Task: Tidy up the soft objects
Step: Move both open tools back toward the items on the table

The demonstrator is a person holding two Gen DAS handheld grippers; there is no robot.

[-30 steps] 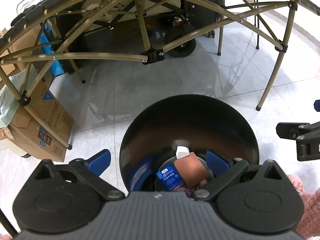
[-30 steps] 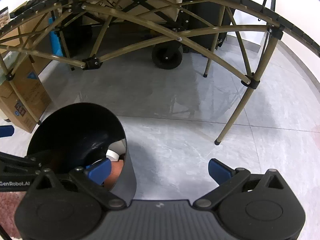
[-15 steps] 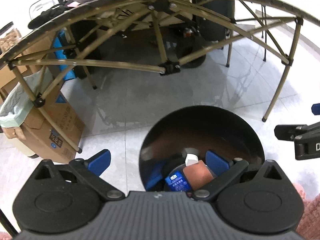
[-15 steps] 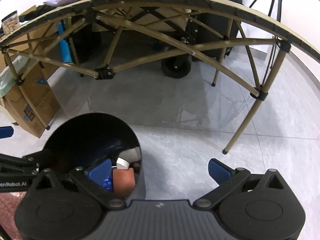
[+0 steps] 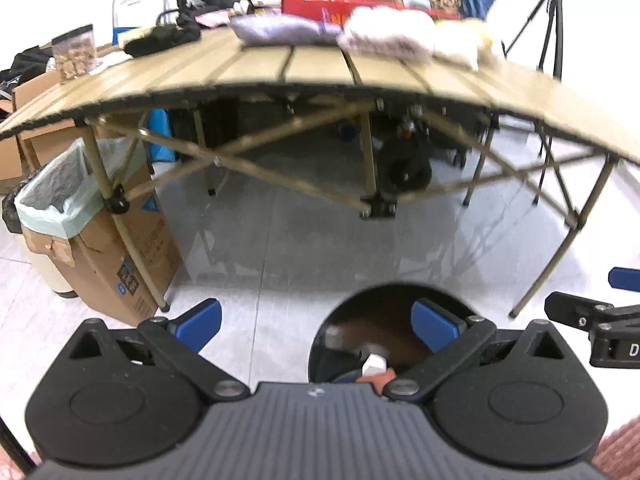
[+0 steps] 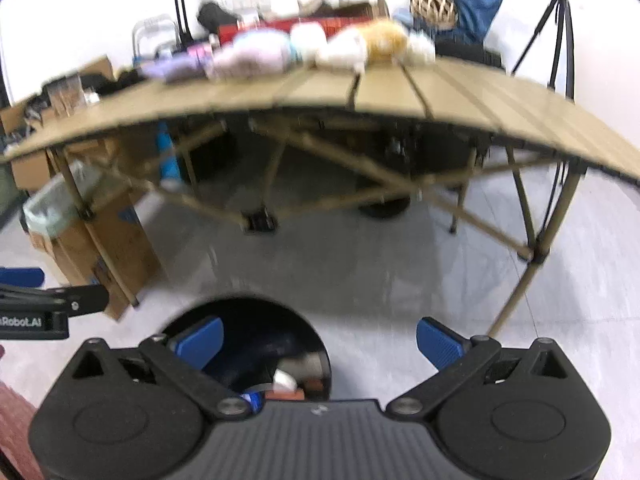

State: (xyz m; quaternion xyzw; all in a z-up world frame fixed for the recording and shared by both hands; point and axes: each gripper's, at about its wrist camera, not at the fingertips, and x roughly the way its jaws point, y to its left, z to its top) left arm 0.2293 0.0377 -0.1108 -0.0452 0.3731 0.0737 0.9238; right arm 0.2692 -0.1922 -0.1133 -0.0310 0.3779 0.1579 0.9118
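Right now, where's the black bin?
On the floor in front of the table, just below both open grippers: black bin low centre-right in left view, low centre-left in right.

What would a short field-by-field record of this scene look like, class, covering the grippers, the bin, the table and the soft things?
left gripper: jaws open, empty, above the floor
right gripper: jaws open, empty
bin: black, round, on the floor below both grippers, some items inside
table: tan slatted top on folding legs
soft toys: row along the far side of the tabletop
cardboard box: beside the table leg, pale green liner
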